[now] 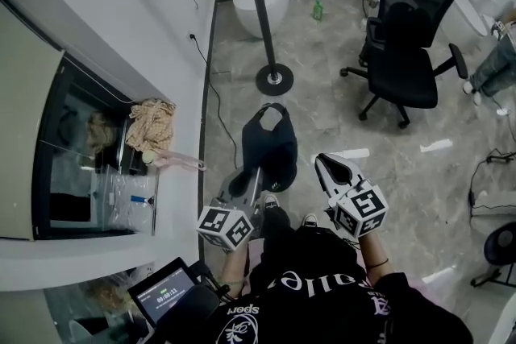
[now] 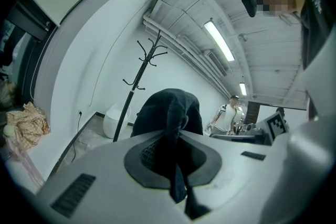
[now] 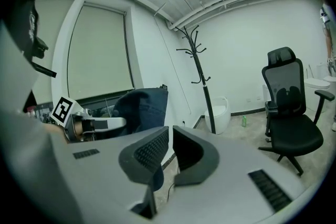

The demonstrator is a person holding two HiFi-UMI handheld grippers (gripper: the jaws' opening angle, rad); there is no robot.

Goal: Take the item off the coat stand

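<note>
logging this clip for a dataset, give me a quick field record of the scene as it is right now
item: dark garment, held by the left gripper, apart from the stand
coat stand: upright, the hooks in view are bare
left gripper: shut on the dark garment
right gripper: jaws together, nothing between them
nearby: black office chair; green bottle on the floor beyond the stand
task state: the item looks already off the stand
</note>
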